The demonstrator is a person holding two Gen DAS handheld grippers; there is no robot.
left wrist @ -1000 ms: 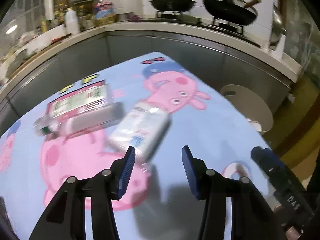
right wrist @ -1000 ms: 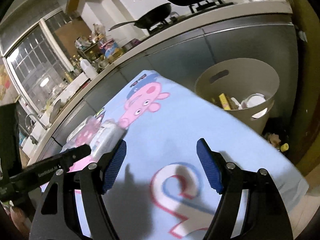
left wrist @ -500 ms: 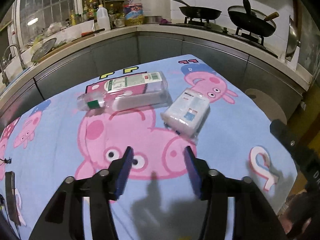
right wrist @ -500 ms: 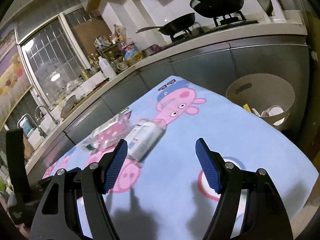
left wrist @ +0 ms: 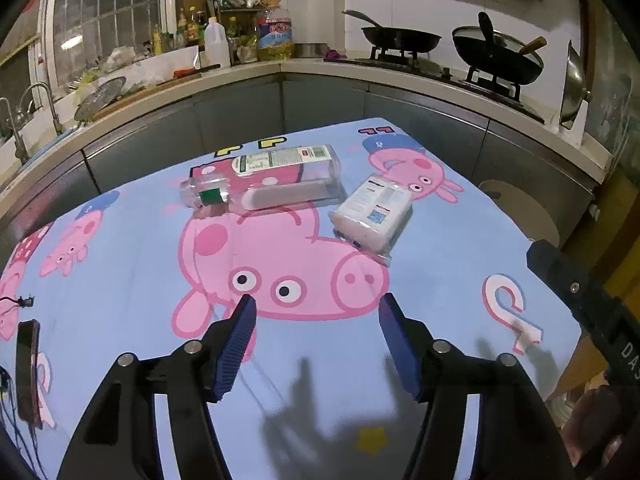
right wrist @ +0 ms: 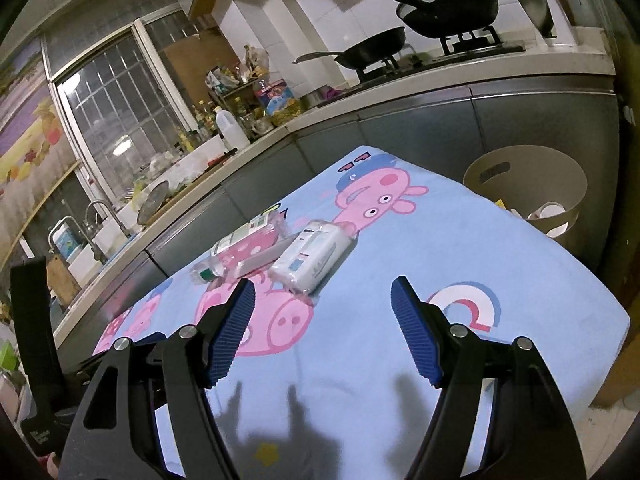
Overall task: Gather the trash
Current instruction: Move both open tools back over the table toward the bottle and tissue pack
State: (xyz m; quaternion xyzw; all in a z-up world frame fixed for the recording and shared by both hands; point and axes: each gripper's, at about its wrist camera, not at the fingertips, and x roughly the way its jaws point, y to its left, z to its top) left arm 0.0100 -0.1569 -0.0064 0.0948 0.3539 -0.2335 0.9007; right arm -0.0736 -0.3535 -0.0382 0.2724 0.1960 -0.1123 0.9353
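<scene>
Pulled back and up from a second ago, both wrists, so bottle and packet sit further out now and sharp instead of smeared.

Left to right across the Peppa Pig cloth (left wrist: pixel 120 280): phone (left wrist: pixel 27 372) flat near the left edge, well clear of everything. Then the left gripper (left wrist: pixel 316 344), spread wide, nothing between the blue pads, hovering over the pig's snout. Beyond it the clear plastic bottle (left wrist: pixel 264 178) lying on its side, cap end to the left. Just beside that, the white wipes packet (left wrist: pixel 372 214), nearly touching the bottle's base end. Right gripper (right wrist: pixel 322 330) also gaping, empty. Beige bin (right wrist: pixel 524 184) off the table's right edge, already holding some scraps.

Probably best to go for the packet first, being nearest the bin. Looks squishy, so pinch across the short side, low, and squeeze gently. Bottle likely rolls, so close across the flat label faces, not the neck.
</scene>
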